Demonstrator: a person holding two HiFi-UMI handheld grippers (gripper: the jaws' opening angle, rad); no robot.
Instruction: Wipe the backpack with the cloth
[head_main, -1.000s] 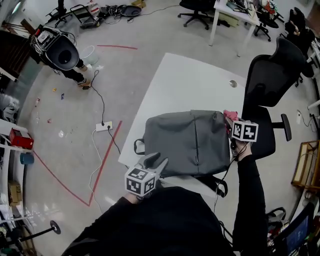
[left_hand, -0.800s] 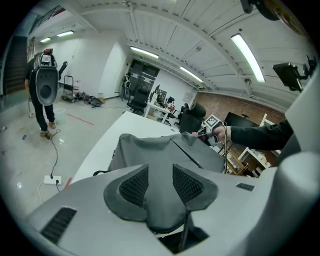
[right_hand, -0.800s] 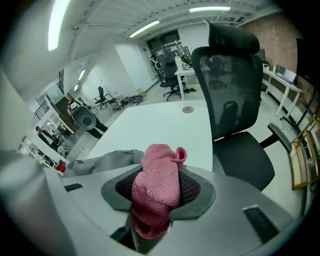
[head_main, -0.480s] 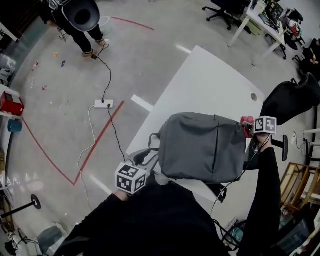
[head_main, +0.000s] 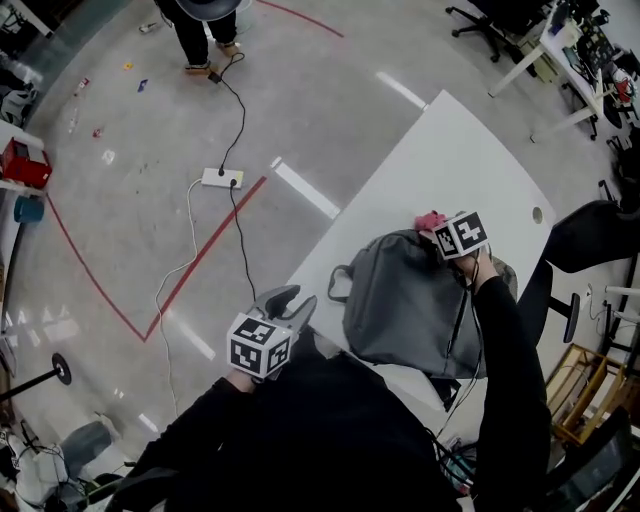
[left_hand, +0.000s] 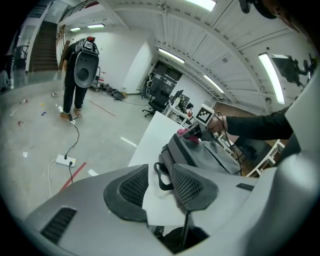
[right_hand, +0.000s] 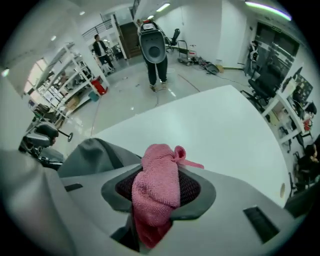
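Backpack (head_main: 415, 300), grey, lies flat on the white table (head_main: 450, 160) at the end nearest me. Its carry strap (head_main: 335, 278) loops out toward the table's left edge.

Right gripper (right_hand: 159, 192): jaws clamped on the pink cloth (right_hand: 160, 167). The cloth is bunched into a wad that fills the gap between the pads, and a thin tail sticks out to one side. From the head view this gripper sits at the far end of the backpack, pointing steeply down, with the cloth showing just past its marker cube. I read the cloth as right at the backpack's far edge. I can't be sure it is pressing on the fabric, since the cube and the hand cover the contact spot. The right gripper view shows grey backpack fabric beside the jaws to the left and bare tabletop beyond.

Left gripper (left_hand: 160, 186): jaws standing apart, nothing pinched. Through the gap I see only the tabletop's near edge and, further off, the strap. In the head view this gripper hangs off the table's left side, near the corner, clear of the backpack.

Surroundings: a person (left_hand: 80, 70) carrying a bulky dark device stands on the floor well away from the table. A white power strip (head_main: 222, 178) lies on the floor with its cable trailing, beside a red tape line (head_main: 190, 272). A black office chair (head_main: 590, 228) stands beside the table's right edge.
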